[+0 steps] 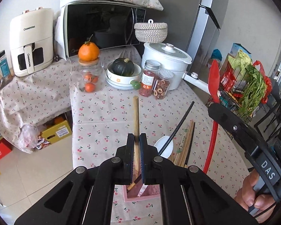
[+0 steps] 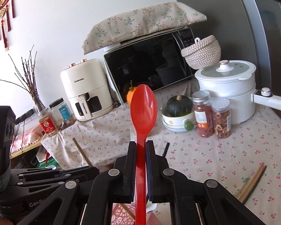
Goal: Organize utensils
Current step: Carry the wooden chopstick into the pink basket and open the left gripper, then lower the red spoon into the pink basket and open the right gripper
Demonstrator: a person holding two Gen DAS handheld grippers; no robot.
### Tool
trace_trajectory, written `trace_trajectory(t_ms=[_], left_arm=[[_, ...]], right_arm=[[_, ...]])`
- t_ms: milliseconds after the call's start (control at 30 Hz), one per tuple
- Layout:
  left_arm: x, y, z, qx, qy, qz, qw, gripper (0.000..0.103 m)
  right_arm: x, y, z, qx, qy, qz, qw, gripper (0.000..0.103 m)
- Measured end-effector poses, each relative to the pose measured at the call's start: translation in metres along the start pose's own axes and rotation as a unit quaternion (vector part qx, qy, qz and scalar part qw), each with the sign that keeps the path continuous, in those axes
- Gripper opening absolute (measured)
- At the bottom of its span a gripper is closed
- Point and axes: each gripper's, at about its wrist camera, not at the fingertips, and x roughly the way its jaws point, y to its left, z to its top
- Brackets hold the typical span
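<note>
On the cream air fryer (image 1: pixel 32 40) at the back of the table, the word CHANGHONG is printed twice, once across the body and once down the handle. White letters reading DAS run along the black frame of the right gripper (image 2: pixel 140 144) where it crosses the left wrist view, and "GenRo" shows on the body of the left gripper (image 1: pixel 137 135) in the right wrist view, with the rest cut off. A red wall ornament (image 2: pixel 2 1) carries a gold Chinese character. Two spice jars (image 1: pixel 156 80) bear labels too small to read.

The left gripper's jaws are clamped on a pale wooden chopstick (image 1: pixel 136 116), which stands up between the pads, square-ended at the top and darker near the grip. The right gripper's jaws are clamped on the handle of a glossy red spoon (image 2: pixel 143 105), bowl uppermost and facing the camera.

Below both grippers sits a pink holder (image 1: pixel 140 195) on the cherry-print tablecloth (image 1: pixel 103 116); something lies inside it, though which utensils I cannot tell. On the cloth just beside the left gripper lie a bundle of wooden chopsticks (image 1: pixel 185 146), a white spoon (image 1: pixel 164 147) and a thin black stick (image 1: pixel 179 125) resting across that spoon.
</note>
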Motion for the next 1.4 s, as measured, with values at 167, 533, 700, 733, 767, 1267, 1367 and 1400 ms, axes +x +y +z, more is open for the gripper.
trace_trajectory(t_ms=[167,533,700,733,767,1267,1367,1400], left_arm=[[-0.011,0.021,0.0,-0.041,-0.01,0.005,0.9991,0.034],[-0.035,0.068,-0.025,-0.074,0.0,0.053,0.9959,0.056],[-0.04,0.083,-0.034,-0.079,0.0,0.061,0.995,0.06],[-0.04,0.085,-0.035,-0.079,0.002,0.062,0.9949,0.062],[-0.04,0.088,-0.037,-0.081,0.004,0.064,0.9947,0.062],[-0.033,0.088,-0.05,-0.071,0.03,0.069,0.9947,0.073],[-0.034,0.08,-0.051,-0.068,0.033,0.061,0.9953,0.079],[-0.034,0.077,-0.052,-0.067,0.033,0.058,0.9956,0.08]], right_arm=[[0.014,0.009,-0.008,0.005,0.0,-0.01,1.0,0.008],[0.041,0.027,-0.022,-0.024,-0.012,-0.051,0.998,0.008],[0.053,0.04,-0.033,-0.049,-0.011,-0.06,0.997,0.008],[0.056,0.042,-0.035,-0.053,-0.009,-0.061,0.997,0.008],[0.058,0.044,-0.038,-0.057,-0.006,-0.061,0.996,0.008],[0.038,0.047,-0.048,-0.073,0.041,-0.017,0.996,0.04],[0.021,0.037,-0.039,-0.059,0.049,-0.009,0.997,0.054],[0.015,0.033,-0.036,-0.054,0.052,-0.008,0.997,0.062]])
